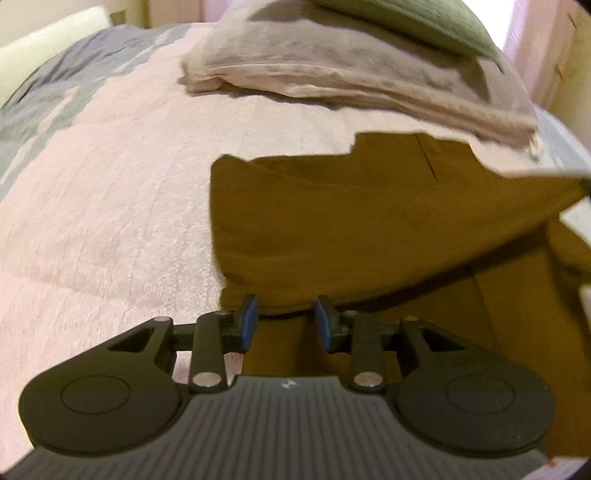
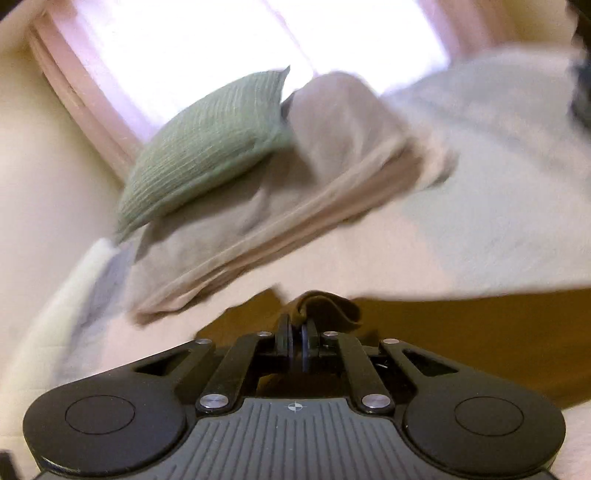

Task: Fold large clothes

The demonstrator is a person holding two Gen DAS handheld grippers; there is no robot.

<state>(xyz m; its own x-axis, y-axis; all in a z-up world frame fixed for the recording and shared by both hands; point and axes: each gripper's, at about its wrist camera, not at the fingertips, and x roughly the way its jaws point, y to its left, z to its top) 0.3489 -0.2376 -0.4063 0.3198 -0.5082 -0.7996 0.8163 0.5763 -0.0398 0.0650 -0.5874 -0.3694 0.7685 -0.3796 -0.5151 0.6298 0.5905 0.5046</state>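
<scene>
A mustard-brown garment (image 1: 369, 221) lies partly folded on the pink bedspread (image 1: 110, 203). My left gripper (image 1: 286, 314) stands open at the garment's near folded edge, blue pads apart, with nothing pinched between them. In the right wrist view the same brown garment (image 2: 461, 332) stretches off to the right. My right gripper (image 2: 297, 332) is shut on a bunched edge of that cloth, which curls up just past the fingertips. The right view is tilted and blurred.
A folded beige blanket (image 1: 332, 66) with a green cushion (image 1: 417, 22) on top lies at the far side of the bed; blanket (image 2: 277, 206) and cushion (image 2: 207, 144) also show in the right view. A grey patterned cover (image 1: 44, 92) lies left. A bright window (image 2: 221, 37) is behind.
</scene>
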